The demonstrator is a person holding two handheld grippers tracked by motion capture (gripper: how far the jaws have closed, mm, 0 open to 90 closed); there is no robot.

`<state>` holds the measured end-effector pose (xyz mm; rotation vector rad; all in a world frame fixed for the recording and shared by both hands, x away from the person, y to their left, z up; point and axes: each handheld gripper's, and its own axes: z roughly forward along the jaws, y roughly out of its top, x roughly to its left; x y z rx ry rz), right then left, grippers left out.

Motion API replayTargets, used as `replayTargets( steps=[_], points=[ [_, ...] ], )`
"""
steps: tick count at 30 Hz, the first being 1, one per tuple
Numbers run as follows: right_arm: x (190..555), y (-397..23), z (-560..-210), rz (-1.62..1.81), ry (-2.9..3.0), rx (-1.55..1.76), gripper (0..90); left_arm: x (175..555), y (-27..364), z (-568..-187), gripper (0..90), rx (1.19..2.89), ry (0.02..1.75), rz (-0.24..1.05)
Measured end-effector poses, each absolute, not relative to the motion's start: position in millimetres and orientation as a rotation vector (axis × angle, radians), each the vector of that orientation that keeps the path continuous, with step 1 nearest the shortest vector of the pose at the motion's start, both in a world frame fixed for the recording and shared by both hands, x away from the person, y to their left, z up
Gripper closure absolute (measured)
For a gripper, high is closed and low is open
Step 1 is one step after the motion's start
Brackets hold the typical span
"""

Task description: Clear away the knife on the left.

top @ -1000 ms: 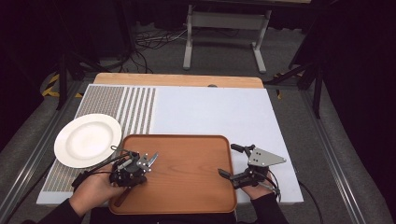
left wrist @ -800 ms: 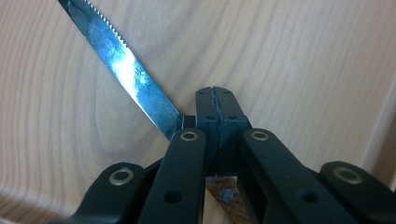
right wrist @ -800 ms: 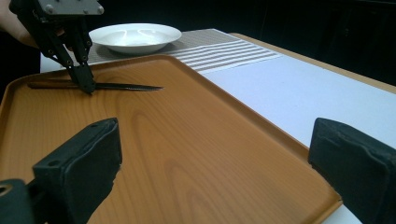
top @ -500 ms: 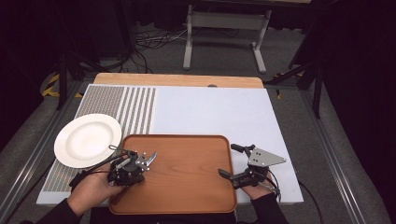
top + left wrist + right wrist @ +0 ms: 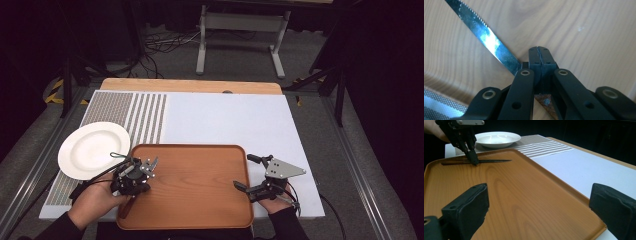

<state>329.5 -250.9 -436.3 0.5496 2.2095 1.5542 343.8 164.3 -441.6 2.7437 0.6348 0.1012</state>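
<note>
Left gripper (image 5: pixel 131 176) clamped on a knife (image 5: pixel 489 42), jaws pressed together at the junction of blade and brown handle, low over the left end of the wooden tray (image 5: pixel 200 190). Right gripper (image 5: pixel 257 175) spread wide, jaws well apart and holding nothing, straddling the tray's right rim.

Worktop (image 5: pixel 230 120) pale, with a wooden strip along the far edge and a band of grey stripes (image 5: pixel 145 117) at the left. Tray lying at the near edge of the worktop, bare wood grain across most of its floor. White plate (image 5: pixel 92 150) sitting on the striped patch, just beside the tray's far-left corner, apart from the knife. Knife lying flat on the tray floor near the left rim; serrated blade slanting away from the jaws in the left gripper view, handle end (image 5: pixel 451 162) stretching toward the tray edge in the right gripper view. A hand (image 5: pixel 92 202) wrapped around the left gripper, another under the right.
</note>
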Motion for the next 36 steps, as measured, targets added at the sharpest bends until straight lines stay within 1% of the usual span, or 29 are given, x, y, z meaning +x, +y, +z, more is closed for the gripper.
replayTargets(
  steps=[36],
  points=[
    [330,-251,-437,1.556,2.212,0.554,3.8,359,190,-444,90.0,2.688,0.767,0.117]
  ],
)
